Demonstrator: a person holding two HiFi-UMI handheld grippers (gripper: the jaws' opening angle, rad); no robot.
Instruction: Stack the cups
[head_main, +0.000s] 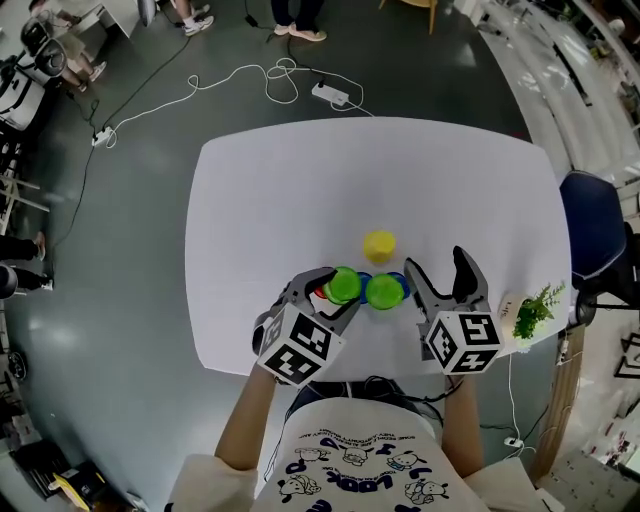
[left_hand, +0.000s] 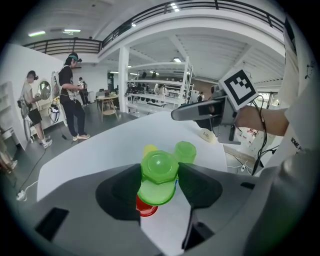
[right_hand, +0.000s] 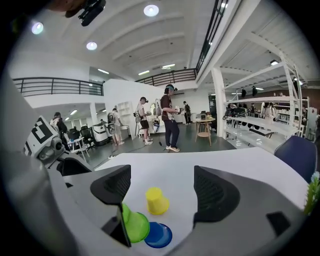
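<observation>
Bare counter (head_main: 300, 190) across the far half and along the left side: free passage from either way. Crowded at the near middle: yellow cup (head_main: 379, 245) alone just behind, then a green cup (head_main: 345, 285) pinched in the left claw (left_hand: 159, 172), red cup (head_main: 324, 293) close by it, and just to the right a second green cup (head_main: 384, 292) beside a blue cup (head_main: 399, 281). Only a narrow gap between that pair and the right claw (head_main: 440, 268), spread wide with nothing inside. Small plant (head_main: 537, 308) and card (head_main: 506, 304) blocking the right edge; blue chair (head_main: 592, 228) just outside it.
</observation>
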